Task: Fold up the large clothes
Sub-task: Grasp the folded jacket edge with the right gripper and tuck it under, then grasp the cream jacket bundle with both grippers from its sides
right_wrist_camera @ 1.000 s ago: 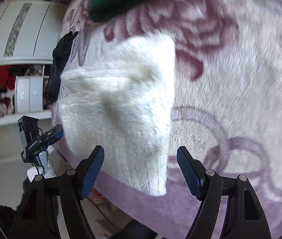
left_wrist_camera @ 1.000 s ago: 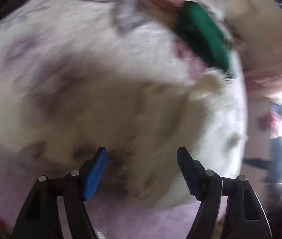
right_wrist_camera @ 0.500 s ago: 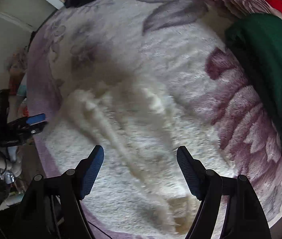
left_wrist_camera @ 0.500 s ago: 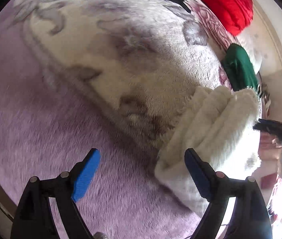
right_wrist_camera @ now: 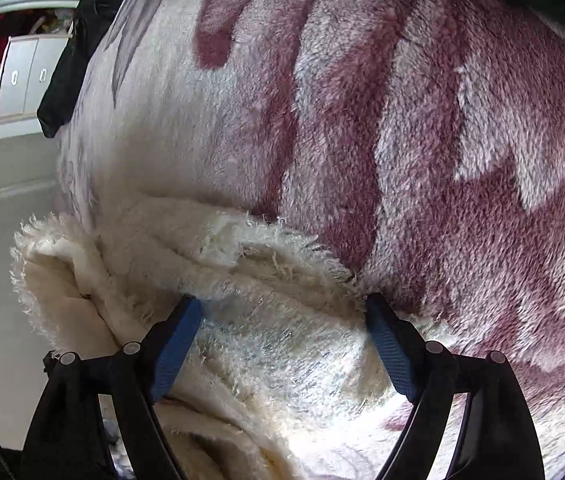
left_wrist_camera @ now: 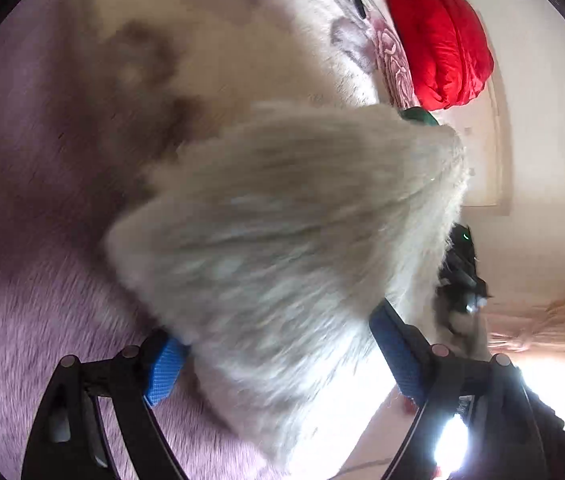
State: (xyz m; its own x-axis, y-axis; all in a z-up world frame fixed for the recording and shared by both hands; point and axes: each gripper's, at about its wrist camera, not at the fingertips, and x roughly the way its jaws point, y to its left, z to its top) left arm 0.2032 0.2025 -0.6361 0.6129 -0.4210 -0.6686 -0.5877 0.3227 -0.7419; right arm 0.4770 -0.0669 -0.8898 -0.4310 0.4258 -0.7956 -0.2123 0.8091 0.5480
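A folded white fluffy garment (left_wrist_camera: 282, 240) lies on a plush blanket with a purple flower print (left_wrist_camera: 22, 300). In the left wrist view it is blurred and fills the gap between my left gripper's (left_wrist_camera: 278, 354) open blue-padded fingers. In the right wrist view the same garment (right_wrist_camera: 242, 300) shows stacked folds at the blanket's (right_wrist_camera: 442, 160) left edge. My right gripper (right_wrist_camera: 286, 344) is open, with the top of the garment between its fingers. Neither gripper is closed on the cloth.
A red bundle (left_wrist_camera: 438, 40) lies at the far edge of the bed, with a bit of green cloth (left_wrist_camera: 418, 116) just behind the white garment. A black garment (right_wrist_camera: 78, 48) lies at the blanket's far left edge. White cabinets (right_wrist_camera: 22, 76) stand beyond it.
Both grippers have moved in close to the white garment, which now sits between the fingers of each. The left view is blurred from motion. Both stay open.
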